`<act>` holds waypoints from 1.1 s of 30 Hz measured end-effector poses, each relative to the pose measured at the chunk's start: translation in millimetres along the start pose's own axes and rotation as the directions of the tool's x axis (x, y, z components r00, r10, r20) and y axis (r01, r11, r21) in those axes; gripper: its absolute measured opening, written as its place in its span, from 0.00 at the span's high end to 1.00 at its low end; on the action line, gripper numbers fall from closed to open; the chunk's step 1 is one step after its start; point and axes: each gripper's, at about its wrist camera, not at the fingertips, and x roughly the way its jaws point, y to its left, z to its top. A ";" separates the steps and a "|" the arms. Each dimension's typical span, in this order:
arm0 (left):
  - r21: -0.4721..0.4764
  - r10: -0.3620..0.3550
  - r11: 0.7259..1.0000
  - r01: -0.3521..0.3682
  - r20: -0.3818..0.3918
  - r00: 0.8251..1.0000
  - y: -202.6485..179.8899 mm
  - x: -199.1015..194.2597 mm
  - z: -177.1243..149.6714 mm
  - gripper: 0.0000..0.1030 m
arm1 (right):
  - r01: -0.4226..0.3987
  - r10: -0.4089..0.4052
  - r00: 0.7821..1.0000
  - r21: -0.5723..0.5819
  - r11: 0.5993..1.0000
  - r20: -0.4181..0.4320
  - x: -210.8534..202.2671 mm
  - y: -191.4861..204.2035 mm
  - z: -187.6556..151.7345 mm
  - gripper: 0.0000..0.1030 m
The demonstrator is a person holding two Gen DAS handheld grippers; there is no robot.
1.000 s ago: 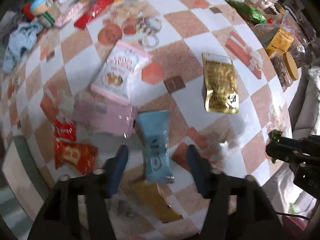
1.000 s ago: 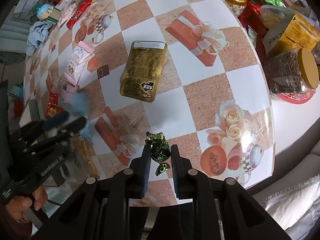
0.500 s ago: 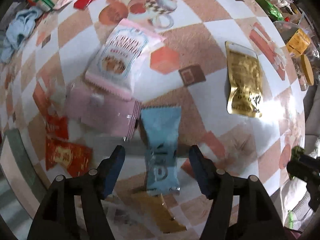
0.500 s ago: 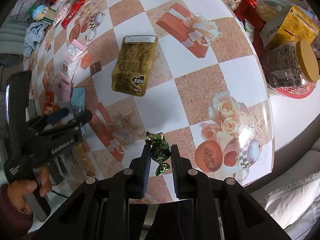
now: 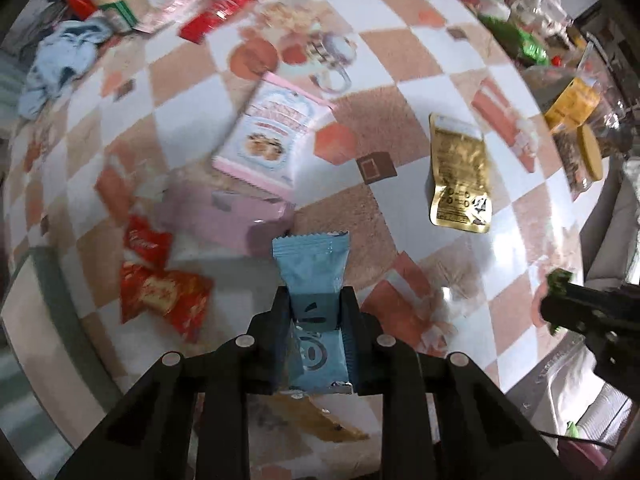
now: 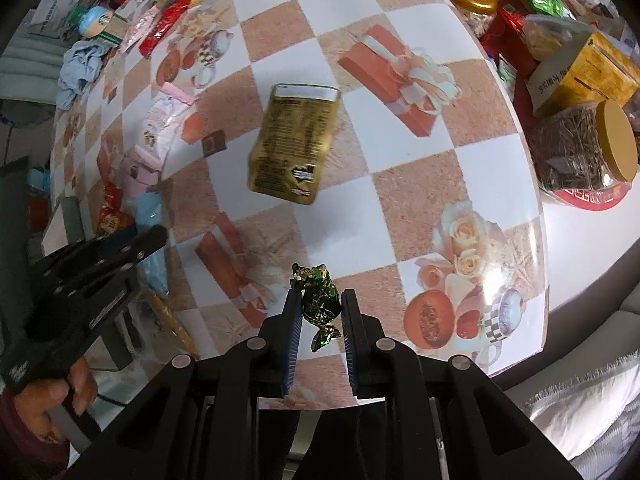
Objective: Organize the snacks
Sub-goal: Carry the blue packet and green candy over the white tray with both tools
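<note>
Left gripper pointing down at table, jaws closing, blue snack packet being pinched between pads. Right gripper being kept narrow, green foil candy being gripped between pads above table edge. Just beyond blue packet, pink flat packet lying, red packets beside it at left. Further out, pink-white biscuit bag lying; gold pouch lying flat mid-table. At far rim, jar with tan lid and yellow box standing.
</note>
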 end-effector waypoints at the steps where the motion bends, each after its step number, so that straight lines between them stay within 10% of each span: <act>1: -0.008 -0.006 1.000 0.006 0.009 1.000 5.6 -6.6 -6.3 0.74 | -0.001 0.001 1.000 -0.005 1.000 0.001 -0.5 3.3 0.3 0.80; 33: -0.384 0.060 0.923 -0.016 0.104 0.993 140.9 -78.7 -116.3 0.74 | 0.007 0.000 1.000 -0.341 0.940 0.020 -18.2 163.4 -0.6 0.80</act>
